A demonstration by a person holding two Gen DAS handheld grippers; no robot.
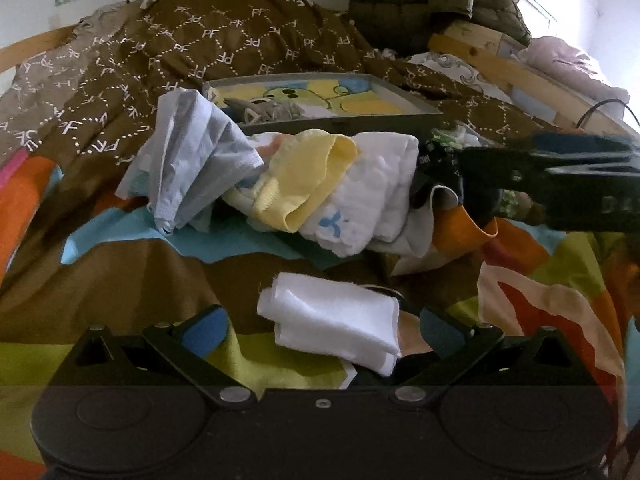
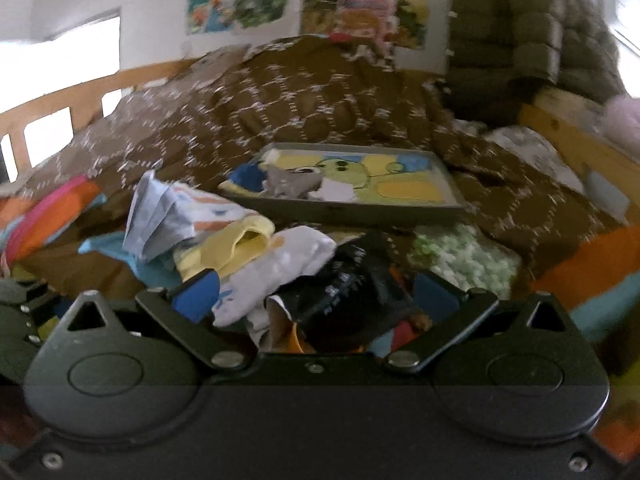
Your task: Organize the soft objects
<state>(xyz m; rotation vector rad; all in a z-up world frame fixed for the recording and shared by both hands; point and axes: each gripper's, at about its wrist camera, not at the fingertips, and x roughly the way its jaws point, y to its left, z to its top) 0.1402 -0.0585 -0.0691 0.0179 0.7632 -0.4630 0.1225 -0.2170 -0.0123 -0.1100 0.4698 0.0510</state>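
White folded cloth: 1, between open left claw | tray: 1

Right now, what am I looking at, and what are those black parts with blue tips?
Those are two hand-held grabbing tools, each carrying its own camera, so each picture looks out along one tool's fingers. The left gripper is open around a folded white cloth lying on the colourful bedspread. The right gripper is open over a black garment. Behind lies a pile of small clothes with a yellow piece, then a grey tray holding a few items.
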